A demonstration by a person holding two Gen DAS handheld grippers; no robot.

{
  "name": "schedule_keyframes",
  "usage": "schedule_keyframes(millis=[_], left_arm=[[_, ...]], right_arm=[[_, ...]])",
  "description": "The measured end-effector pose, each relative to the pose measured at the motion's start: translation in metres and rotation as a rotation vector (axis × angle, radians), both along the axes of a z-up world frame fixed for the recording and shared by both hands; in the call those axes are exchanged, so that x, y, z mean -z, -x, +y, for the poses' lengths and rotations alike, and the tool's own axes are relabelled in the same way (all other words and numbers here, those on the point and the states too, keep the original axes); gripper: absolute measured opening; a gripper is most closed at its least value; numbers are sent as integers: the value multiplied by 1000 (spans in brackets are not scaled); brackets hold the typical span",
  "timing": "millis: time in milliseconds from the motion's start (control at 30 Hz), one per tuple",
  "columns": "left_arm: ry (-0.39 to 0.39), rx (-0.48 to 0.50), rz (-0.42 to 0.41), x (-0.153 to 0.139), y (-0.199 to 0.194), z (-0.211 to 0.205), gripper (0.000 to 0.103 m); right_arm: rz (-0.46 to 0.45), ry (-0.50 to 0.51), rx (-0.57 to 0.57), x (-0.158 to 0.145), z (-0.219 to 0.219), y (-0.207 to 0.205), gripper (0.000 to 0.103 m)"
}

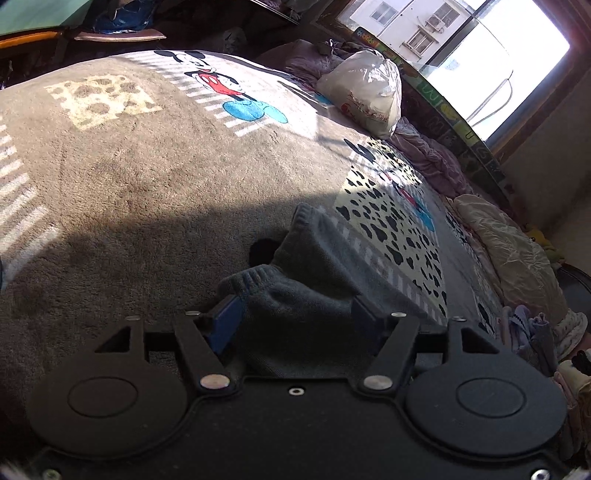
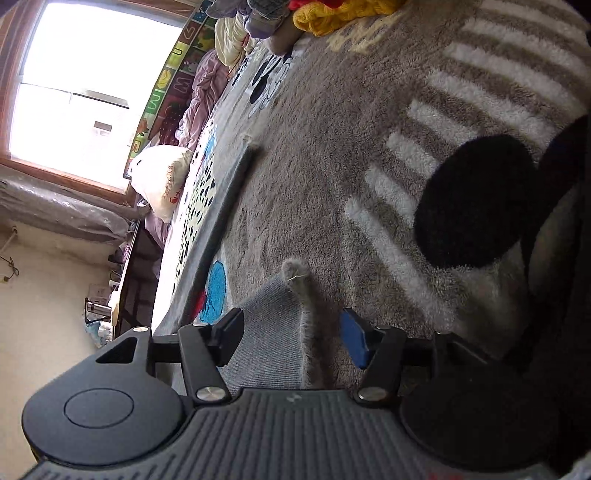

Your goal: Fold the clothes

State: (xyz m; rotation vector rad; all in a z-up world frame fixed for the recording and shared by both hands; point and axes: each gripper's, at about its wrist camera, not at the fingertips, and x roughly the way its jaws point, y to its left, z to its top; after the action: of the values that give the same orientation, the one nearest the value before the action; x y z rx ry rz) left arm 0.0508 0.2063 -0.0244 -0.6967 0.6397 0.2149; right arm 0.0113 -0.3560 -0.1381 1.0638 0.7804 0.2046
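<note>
Folding looks unfinished: grey knit garment (image 1: 314,280) lies bunched on the blanket (image 1: 147,177); left tongs (image 1: 295,317) and right tongs (image 2: 291,332) both released around its cloth.

You are working in a lived-in bedroom at home: a bed (image 1: 147,177) fills the view, spread with a plush grey cartoon-mouse blanket (image 1: 214,85), and rumpled pink bedding (image 1: 436,158) lies along its far edge beside a stuffed white plastic bag (image 1: 365,92). Past the bed you see a large sunlit window (image 1: 480,55) facing an apartment block (image 1: 410,22), with a strip of children's alphabet mat (image 2: 173,85) under the sill. Loose clothes (image 2: 343,11) are heaped at one end of the bed.
</note>
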Motion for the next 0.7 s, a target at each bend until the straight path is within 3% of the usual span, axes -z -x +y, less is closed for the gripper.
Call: schedule_keyframes(millis=[133,167,233,300,333,367,400,500,600,633,667,700], left_arm=[[3,-15,58,17,-2,-4,69],[6,-22,74,23,-4,-4,69],[14,-31,98,36,-7,-5,69],[13,-31,80,45,-11,-8,69],[-1,-36,44,47,-12,-10,62],[6,-39,20,47,-13,-10,17],[24,-41,3,46,-13,-8,7],[64,-26,-83,19,5,-10,7],[114,9,-18,12,18,-14,9],[87,-7,35,16,22,-16,20],[35,-36,98,22,25,-18,50],[-4,-69,122,26,28,-19,62]], right_arm=[[-32,20,-33,-2,7,-9,54],[-31,7,-44,0,7,-11,41],[-14,-45,-53,8,5,-15,24],[-2,-143,-37,16,0,-16,18],[-1,-184,-24,19,-4,-17,14],[-7,-208,-9,19,-7,-18,13],[-29,-219,-1,15,-9,-20,13],[-145,-227,28,-16,-18,-30,11],[-284,-200,81,-58,-35,-43,6],[-303,-177,96,-68,-41,-48,6],[-317,-154,110,-77,-47,-53,6],[-310,-112,111,-82,-52,-58,6]])
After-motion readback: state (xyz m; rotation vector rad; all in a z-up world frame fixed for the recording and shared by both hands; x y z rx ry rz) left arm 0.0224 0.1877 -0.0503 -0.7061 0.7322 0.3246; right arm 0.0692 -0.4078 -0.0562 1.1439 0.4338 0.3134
